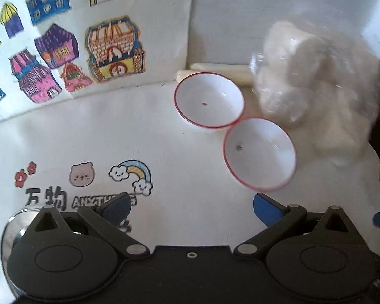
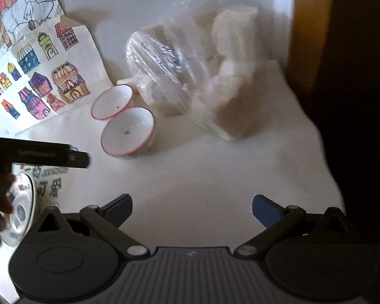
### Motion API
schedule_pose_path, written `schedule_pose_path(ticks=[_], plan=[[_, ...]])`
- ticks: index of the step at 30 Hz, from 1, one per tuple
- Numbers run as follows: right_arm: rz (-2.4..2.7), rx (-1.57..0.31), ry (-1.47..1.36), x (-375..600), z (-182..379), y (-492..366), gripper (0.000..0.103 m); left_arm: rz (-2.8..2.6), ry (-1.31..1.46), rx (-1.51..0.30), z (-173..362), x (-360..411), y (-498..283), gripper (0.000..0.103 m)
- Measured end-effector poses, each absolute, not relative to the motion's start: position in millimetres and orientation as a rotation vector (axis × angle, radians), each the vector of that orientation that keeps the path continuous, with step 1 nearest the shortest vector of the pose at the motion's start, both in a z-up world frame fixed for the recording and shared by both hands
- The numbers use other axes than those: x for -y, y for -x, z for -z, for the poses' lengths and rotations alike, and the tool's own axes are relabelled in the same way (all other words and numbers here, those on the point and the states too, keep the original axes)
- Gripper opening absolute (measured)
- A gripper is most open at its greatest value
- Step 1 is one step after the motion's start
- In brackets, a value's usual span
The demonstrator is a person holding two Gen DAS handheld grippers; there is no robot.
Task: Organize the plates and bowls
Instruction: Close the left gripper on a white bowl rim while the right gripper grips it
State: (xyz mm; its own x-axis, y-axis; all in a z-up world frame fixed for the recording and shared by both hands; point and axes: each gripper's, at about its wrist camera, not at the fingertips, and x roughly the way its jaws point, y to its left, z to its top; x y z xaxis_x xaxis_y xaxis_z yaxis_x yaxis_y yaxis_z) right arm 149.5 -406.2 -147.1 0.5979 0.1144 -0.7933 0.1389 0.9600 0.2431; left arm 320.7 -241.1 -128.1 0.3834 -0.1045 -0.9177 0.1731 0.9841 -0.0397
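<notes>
Hand-held grippers, left (image 1: 191,206) and right (image 2: 192,206), both spread wide and empty; two red-rimmed bowls (image 1: 209,100) (image 1: 259,153) sit unstacked near the counter's (image 1: 164,139) back edge.

- A white table (image 2: 215,177) fills most of both views, with cartoon print and lettering (image 1: 83,190) on its near left part.
- A white wall (image 1: 240,20) rises behind it.
- A sheet of coloured house drawings (image 1: 63,45) leans against that wall.
- A second drawing (image 2: 15,17) hangs further left.
- A brown wooden edge (image 2: 309,38) borders the dark right side.
- Light is soft and bright.
</notes>
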Motion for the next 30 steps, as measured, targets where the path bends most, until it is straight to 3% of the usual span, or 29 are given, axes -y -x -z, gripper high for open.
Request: schedule_pose_path(ticks=[11,15,19,26,30], plan=[[-0.056,-0.91,-0.39,416,166,-223,0.101,0.151,-0.093,-1.18,146,256,-358,0.102],[-0.061,-0.922,-0.445,419,175,-236,0.085,0.156,-0.125,-1.201,153,263,-366,0.102],[-0.045,-0.92,-0.524,422,182,-238,0.075,0.152,-0.185,-1.192,159,270,-369,0.097],[-0.077,-0.928,-0.516,411,185,-246,0.063,0.172,-0.133,-1.219,165,269,-373,0.081],[-0.091,-0.944,-0.507,405,187,-252,0.047,0.196,-0.031,-1.252,167,264,-376,0.063]])
